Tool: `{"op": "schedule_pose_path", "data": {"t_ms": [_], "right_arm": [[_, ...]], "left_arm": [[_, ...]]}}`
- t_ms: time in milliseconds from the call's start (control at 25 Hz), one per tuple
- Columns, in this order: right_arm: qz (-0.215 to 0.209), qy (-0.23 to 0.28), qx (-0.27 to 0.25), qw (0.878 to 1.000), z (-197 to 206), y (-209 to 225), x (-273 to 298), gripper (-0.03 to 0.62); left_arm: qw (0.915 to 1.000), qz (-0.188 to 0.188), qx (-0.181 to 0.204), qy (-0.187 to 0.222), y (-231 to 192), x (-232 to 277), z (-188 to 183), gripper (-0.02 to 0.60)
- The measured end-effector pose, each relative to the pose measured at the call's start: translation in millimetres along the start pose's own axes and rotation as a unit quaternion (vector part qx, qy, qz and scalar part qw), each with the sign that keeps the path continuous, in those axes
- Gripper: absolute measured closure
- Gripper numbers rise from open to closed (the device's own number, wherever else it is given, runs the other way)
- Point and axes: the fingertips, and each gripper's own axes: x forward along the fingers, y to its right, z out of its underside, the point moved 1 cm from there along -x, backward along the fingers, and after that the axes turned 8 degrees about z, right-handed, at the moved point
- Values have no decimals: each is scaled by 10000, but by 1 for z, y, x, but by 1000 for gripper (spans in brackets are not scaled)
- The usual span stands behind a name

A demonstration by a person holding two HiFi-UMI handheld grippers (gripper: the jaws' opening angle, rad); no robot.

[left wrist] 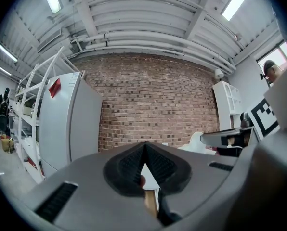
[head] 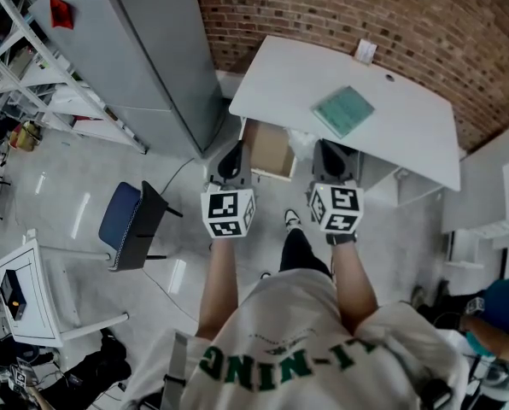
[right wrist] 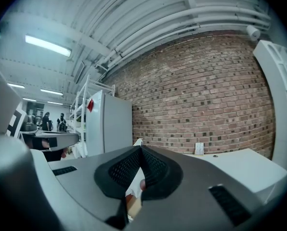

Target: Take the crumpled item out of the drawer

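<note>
Left gripper, right gripper: jaws together, empty; drawer between them.

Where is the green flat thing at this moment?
In the head view the green flat thing lies on the white table, right of centre, just beyond the right gripper.

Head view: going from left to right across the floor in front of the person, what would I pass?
small white table → blue chair → left gripper → right gripper
</note>
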Motion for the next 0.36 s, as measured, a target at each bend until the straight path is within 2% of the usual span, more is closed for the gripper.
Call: {"op": "schedule_pose_path", "data": {"t_ms": [360], "right_arm": [[-156,140,105,9997,-10,-4,-2,591]], "left_arm": [[9999,61,-80,117,5,5,-1,588]]}}
